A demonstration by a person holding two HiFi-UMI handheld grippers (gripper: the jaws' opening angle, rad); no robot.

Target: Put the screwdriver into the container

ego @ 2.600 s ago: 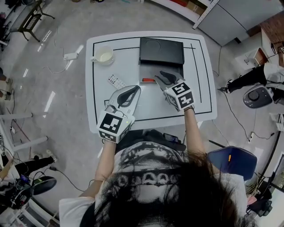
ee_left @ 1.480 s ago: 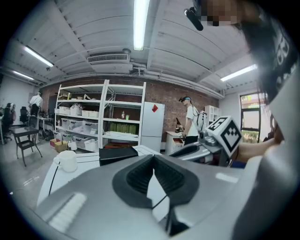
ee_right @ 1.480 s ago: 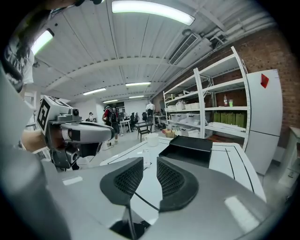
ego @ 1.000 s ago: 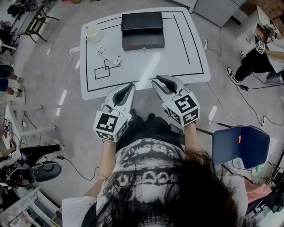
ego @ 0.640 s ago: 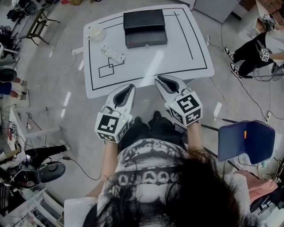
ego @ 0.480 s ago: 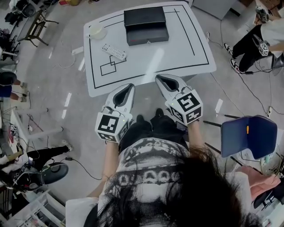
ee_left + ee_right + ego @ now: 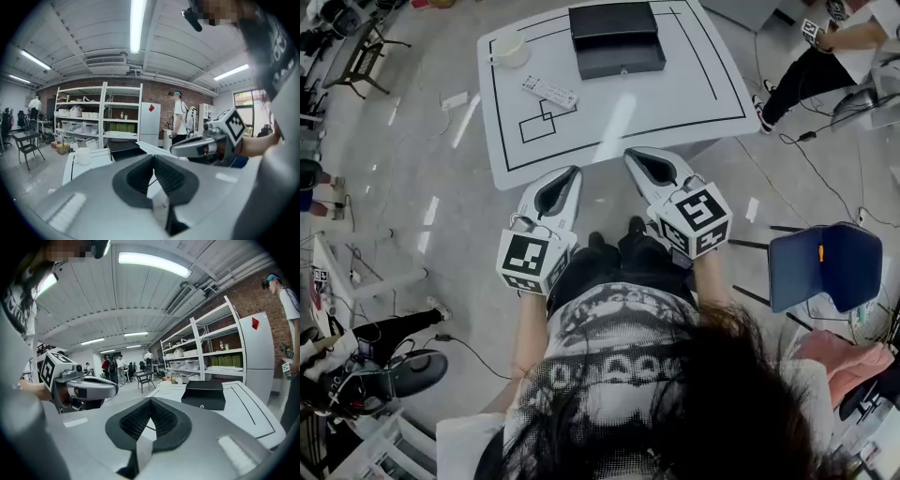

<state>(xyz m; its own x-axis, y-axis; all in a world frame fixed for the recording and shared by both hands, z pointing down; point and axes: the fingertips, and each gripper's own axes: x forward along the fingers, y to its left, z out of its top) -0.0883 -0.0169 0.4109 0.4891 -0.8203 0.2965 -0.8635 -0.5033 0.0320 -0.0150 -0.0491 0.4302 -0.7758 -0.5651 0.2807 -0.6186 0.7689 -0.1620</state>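
The black container (image 7: pixel 617 37) stands at the far side of the white table (image 7: pixel 675 94), and its front looks closed. No screwdriver shows in any view. My left gripper (image 7: pixel 567 174) and right gripper (image 7: pixel 639 156) hang side by side off the table's near edge, in front of my body, both shut and empty. In the left gripper view the left gripper (image 7: pixel 152 157) has its pads pressed together, with the container (image 7: pixel 124 149) far beyond. In the right gripper view the right gripper (image 7: pixel 150 401) is shut too, and the container (image 7: pixel 204 394) sits ahead on the table.
A remote control (image 7: pixel 549 92) and a white cup (image 7: pixel 510 49) lie on the table's left part. A blue chair (image 7: pixel 825 267) stands at my right. Another person (image 7: pixel 825 47) is beyond the table's right corner. Shelving fills the far wall.
Both grippers have come back from the table to in front of my body. The red-handled screwdriver seen by the container's open drawer is gone from view, and the drawer looks shut.
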